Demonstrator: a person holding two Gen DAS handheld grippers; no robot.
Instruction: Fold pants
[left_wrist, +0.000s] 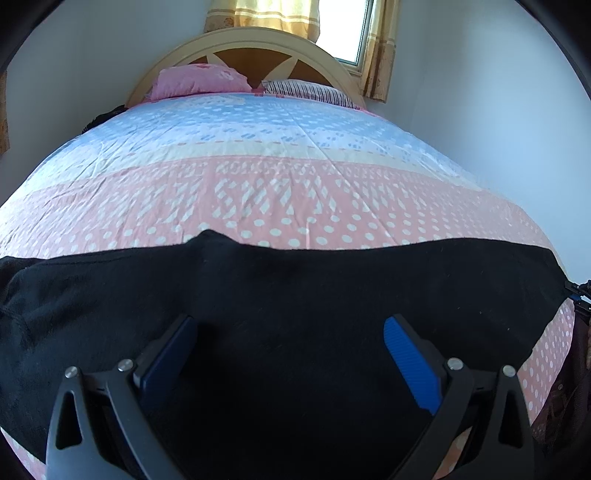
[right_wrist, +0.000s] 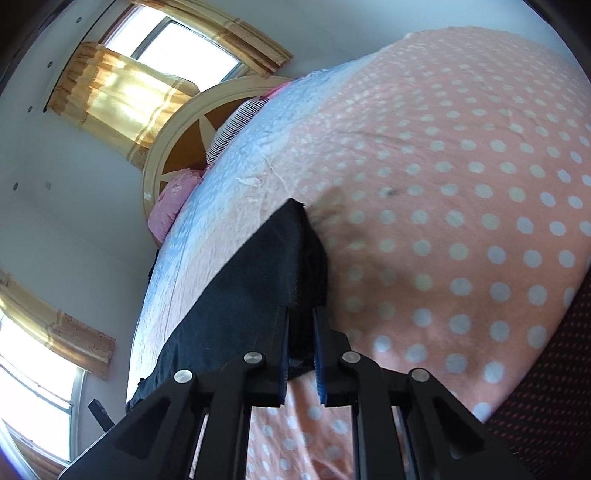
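Observation:
Black pants (left_wrist: 295, 295) lie stretched across the near end of the bed, left to right. My left gripper (left_wrist: 290, 328) is open just above their middle, with the blue pads wide apart. In the right wrist view my right gripper (right_wrist: 300, 314) is shut on one end of the pants (right_wrist: 258, 280), the dark cloth pinched between the narrow fingers and lifted slightly off the sheet. The right gripper also shows at the far right edge of the left wrist view (left_wrist: 580, 295), at the end of the pants.
The bed has a pink and blue polka-dot sheet (left_wrist: 295, 177). A pink pillow (left_wrist: 199, 79) and a striped pillow (left_wrist: 306, 90) lie by the round headboard (left_wrist: 243, 44). Curtained windows (right_wrist: 122, 92) and white walls surround the bed. A dark dotted surface (right_wrist: 546, 387) borders the bed.

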